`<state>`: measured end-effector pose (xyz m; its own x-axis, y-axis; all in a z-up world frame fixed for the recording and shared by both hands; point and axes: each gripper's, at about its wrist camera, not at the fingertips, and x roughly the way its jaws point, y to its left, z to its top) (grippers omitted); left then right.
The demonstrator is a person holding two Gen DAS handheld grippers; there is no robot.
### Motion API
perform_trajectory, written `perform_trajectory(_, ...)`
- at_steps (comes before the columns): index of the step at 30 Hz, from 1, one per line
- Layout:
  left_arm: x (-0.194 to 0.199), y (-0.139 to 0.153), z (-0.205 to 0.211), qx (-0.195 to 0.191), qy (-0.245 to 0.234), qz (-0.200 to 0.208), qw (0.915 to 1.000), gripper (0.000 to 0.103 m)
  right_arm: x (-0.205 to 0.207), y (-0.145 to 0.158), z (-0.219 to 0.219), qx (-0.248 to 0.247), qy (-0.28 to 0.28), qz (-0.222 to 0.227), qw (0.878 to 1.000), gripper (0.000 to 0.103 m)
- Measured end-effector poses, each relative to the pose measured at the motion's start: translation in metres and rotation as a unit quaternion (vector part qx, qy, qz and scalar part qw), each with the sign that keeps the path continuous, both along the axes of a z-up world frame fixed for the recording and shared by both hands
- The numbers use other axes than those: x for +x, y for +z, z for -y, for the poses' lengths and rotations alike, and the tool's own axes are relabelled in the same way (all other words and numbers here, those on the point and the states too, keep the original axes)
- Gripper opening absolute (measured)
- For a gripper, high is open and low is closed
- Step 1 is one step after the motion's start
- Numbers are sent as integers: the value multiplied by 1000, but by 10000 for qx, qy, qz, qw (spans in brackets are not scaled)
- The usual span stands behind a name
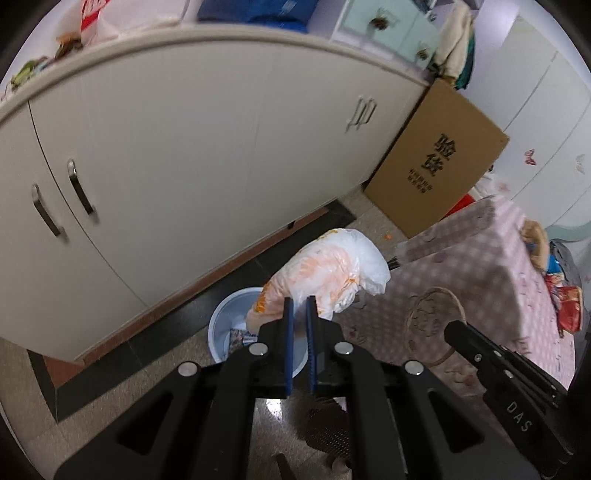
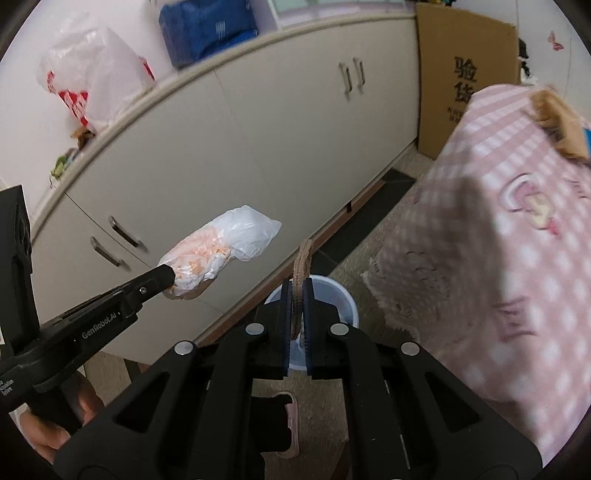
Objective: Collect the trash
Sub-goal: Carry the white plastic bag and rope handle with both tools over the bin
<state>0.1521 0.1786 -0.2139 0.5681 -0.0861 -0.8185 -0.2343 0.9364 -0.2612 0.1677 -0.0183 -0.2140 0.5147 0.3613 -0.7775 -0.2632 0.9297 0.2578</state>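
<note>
- White cabinet (image 1: 166, 147) runs along the left, steel handles (image 1: 79, 192) on its doors; a red-and-white plastic sack (image 2: 92, 77) and a blue bundle (image 2: 207, 29) sit on its top.
- Left gripper (image 1: 300, 299): jaws clenched on a white plastic bag (image 1: 332, 273) stained orange, held in the air above and just beyond the bin.
- Pale blue waste bin (image 1: 221, 325) stands on the tiled floor at the cabinet's foot; some wrappers already lie inside.
- Right gripper (image 2: 296, 286): jaws clamped on a brownish fuzzy strip (image 2: 303, 258), poised over the bin (image 2: 347, 299).
- Pink checked cloth (image 2: 498, 240) drapes furniture at right; cardboard box (image 1: 439, 162) leans behind.
- Step, as I judge it: carrying to the bin. Next: bring each item over the opening, then open the jaws.
</note>
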Motion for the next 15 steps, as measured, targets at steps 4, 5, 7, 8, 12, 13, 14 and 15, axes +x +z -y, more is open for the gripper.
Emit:
perform_trajectory(4,15,-21,-6,-40,45,-267,9996,6,15,-19,-11,-100,75,-183,9998,6)
perform_trajectory(5,20,-28,-8,-56,52,-347,9994,6,19,-23,-13,-129,84,-220,9996,6)
perform_trajectory(7,26,-38,-10,-64,84,-443,9990,7,24,-30,-15,-176,94,-276,9994,6)
perform_trajectory(8,29,-41,-11,-71,107,-473,9988,7,27,-33,-16,-187,104,-302,9993,6)
perform_trajectory(12,39,-56,-16,-125,129,-641,9978,9,38,-45,-20,-285,83,-371,9989,6)
perform_trajectory(13,42,-59,-17,-139,132,-675,9975,9,40,-48,-26,-294,80,-386,9988,6)
perform_trajectory(14,45,-63,-17,-152,142,-744,9970,10,42,-51,-27,-308,80,-404,9987,6)
perform_trajectory(15,46,-65,-16,-153,153,-789,9967,12,45,-54,-28,-314,86,-429,9986,6)
